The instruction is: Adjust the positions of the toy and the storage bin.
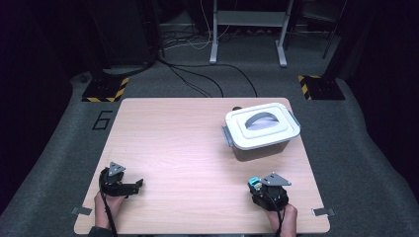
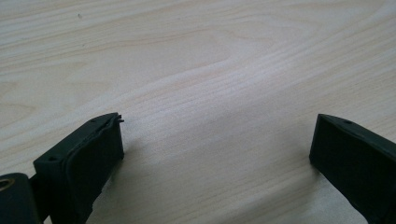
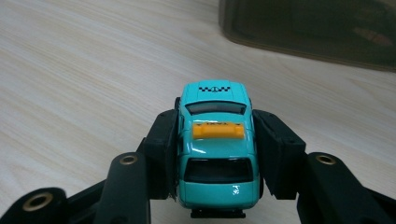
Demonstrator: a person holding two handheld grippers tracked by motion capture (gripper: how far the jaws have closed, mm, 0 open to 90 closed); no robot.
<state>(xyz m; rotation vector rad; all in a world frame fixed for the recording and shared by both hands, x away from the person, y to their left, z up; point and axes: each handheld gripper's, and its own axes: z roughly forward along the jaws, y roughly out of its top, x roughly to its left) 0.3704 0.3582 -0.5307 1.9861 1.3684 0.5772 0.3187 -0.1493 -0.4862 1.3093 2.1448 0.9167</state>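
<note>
Right gripper view: right gripper [image 3: 215, 154] fingers clamp teal toy taxi [image 3: 215, 144]; roof sign lettering unreadable. Left gripper [image 2: 217, 154] fingers wide apart, empty.

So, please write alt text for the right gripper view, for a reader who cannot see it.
A turquoise toy taxi with a yellow roof sign is clamped between the right tool's two black jaws, above a light wooden table. A dark translucent container stands behind it.

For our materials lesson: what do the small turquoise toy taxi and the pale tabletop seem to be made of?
Small turquoise toy taxi: glossy painted metal or plastic, judging by sharp highlights; which one is unclear. Pale tabletop: matt wood or wood-look laminate, showing flowing grain lines.
</note>
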